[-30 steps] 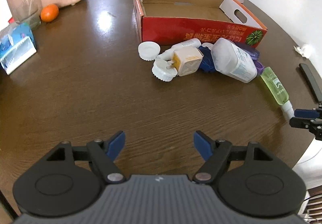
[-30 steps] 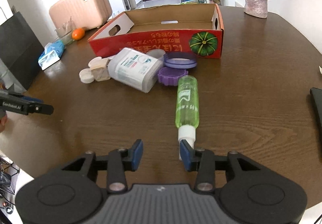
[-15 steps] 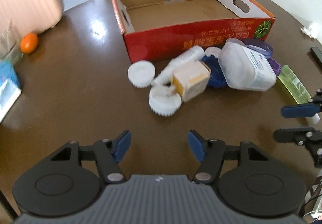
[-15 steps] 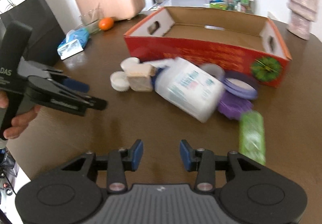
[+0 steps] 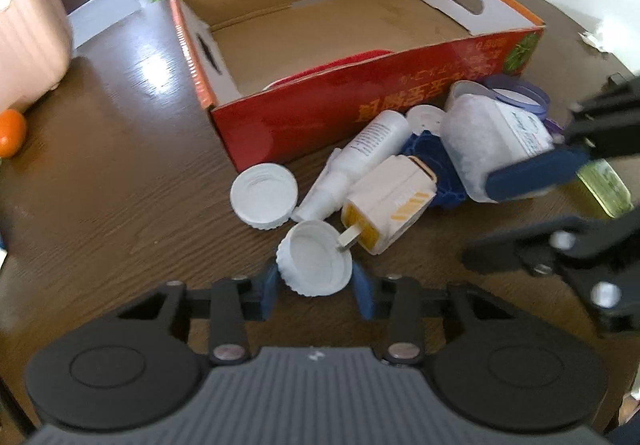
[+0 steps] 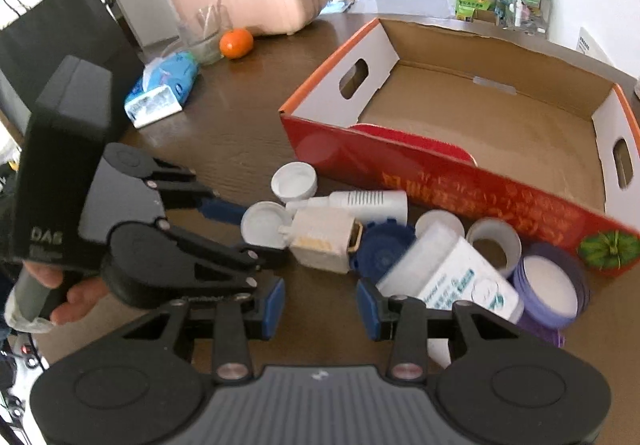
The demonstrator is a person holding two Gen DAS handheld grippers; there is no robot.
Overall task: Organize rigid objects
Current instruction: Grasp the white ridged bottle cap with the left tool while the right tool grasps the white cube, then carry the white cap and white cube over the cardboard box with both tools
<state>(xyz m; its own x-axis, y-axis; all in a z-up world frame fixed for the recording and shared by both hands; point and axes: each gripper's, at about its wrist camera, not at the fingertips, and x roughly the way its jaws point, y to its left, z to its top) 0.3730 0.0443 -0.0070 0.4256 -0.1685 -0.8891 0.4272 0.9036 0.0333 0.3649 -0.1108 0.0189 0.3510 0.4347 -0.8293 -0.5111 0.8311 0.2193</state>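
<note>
Closing my left gripper (image 5: 314,287) on the white ridged cap (image 5: 315,264) at 6 o'clock of the pile, pads flanking w/o a sure pinch, I risk nudging the beige plug (image 5: 390,207) resting on its rim; right gripper (image 6: 320,303) spread, empty.

Both views were evenly lit by bright daylight, and the white walls at the top were nearly washed out. A pale glare patch was thrown across the dark table (image 5: 120,149) beside the red box (image 5: 360,101) in the left wrist view. Strong fisheye bending was seen at the edges, with black corners. Motion blur was spread over the right gripper (image 5: 560,213) (its dark fingers smeared) and over the white jar (image 6: 452,277). Only soft, short shadows were cast beneath the objects.
</note>
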